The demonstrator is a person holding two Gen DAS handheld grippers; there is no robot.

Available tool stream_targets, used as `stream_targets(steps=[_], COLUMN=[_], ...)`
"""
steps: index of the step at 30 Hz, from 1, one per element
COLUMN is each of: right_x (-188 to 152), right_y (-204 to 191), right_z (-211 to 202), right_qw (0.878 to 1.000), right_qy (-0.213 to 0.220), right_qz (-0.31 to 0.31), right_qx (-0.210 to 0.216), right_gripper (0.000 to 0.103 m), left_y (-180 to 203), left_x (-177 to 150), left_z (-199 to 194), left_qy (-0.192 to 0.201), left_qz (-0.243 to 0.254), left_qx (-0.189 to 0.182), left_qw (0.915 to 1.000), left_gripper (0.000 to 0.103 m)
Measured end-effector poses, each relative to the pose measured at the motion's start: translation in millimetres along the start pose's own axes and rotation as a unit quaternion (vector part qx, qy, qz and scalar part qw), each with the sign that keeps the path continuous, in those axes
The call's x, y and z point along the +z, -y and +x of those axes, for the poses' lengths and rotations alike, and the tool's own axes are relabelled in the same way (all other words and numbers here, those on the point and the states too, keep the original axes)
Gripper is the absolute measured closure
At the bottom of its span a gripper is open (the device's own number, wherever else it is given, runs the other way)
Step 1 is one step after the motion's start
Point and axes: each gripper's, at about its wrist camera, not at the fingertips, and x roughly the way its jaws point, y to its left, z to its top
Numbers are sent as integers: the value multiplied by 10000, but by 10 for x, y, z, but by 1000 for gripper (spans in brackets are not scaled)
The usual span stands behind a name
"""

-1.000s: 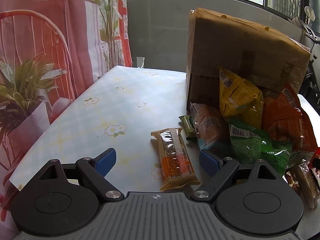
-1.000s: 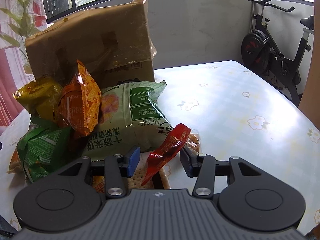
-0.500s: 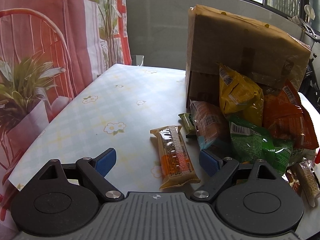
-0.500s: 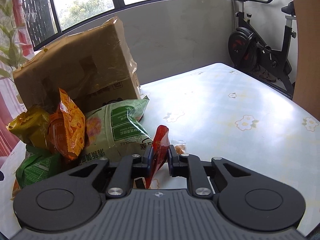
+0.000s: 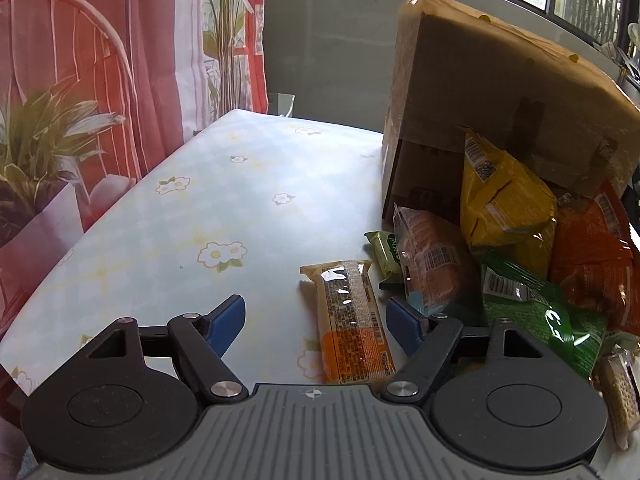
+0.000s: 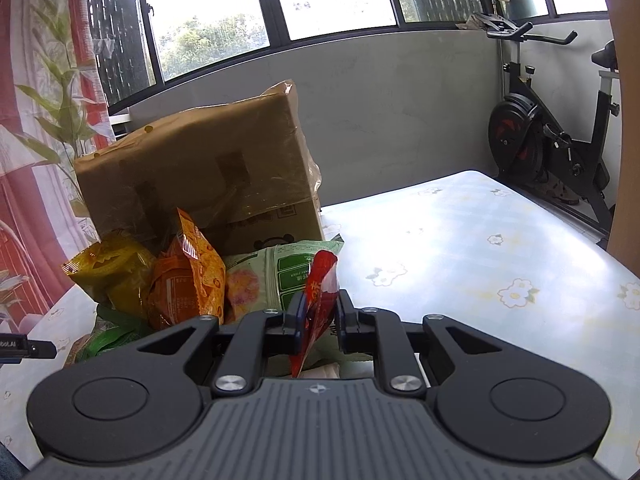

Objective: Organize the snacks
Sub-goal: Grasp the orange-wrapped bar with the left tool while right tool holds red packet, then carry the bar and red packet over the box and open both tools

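The right gripper is clenched on a thin red snack packet, which stands nearly upright between the 2 dark pads with its top poking above them and its lower end hanging down toward the gripper body. The packet is lifted clear of the flowered tablecloth. Just behind it lies a pale green bag, and to the left of that an orange bag and a yellow bag lean against a taped cardboard box. An exercise bike stands beyond the far right edge of the table.

The left gripper is released; its jaws have just been closing in, yet the blue pads do not touch anything. A long yellow-and-orange snack bar lies flat on the tablecloth between them, nearer the right pad than the left, its length running away from the camera. Just beyond the right pad sits the rest of the heap: a small green bar, a clear-wrapped pinkish pack, a green bag, a yellow bag and an orange bag, all piled in front of the cardboard box. A red patterned curtain hangs along the left side of the table
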Motion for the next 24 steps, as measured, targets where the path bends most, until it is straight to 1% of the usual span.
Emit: stream_targets(steps=[3,5,8,10,11,12,13,17,19,24], right_x=[-11,-10,-11,-12,-11,-9,-7,23,46,143], right_y=[23,43,50,56,58,64,74,112,105,73], right_z=[26,23,22,18,15,13,11,-10,-31,-126], right_qw=[10000,10000,10000,10000,10000,10000,10000,9999,9998,9997], right_qy=[-17,-6,6,21,29,38,49,102,146,260], right_qz=[19,25,7,7,13,24,40,107,95,32], right_qx=[-8,-7,-5,-3,-4,-6,-16,-17,-9,35], right_gripper=[87,87,87,87,87,87,87,87,87,87], left_y=[46,122,228,227,199,170,149,101,78,-55], left_x=[49,44,0,-37,-51,-55,-48,-36,-35,32], left_z=[202,328,490,582,589,576,550,457,404,244], left_qy=[-162,-186,-303,-463,-471,-437,-414,-340,-283,-279], left_qz=[-10,139,422,443,374,310,301,319,347,243], left_qx=[-67,-119,155,261,176,41,-93,-221,-206,-256], left_qw=[9998,9997,9985,9976,9980,9986,9986,9987,9988,9990], left_gripper=[28,27,29,31,39,50,64,65,65,65])
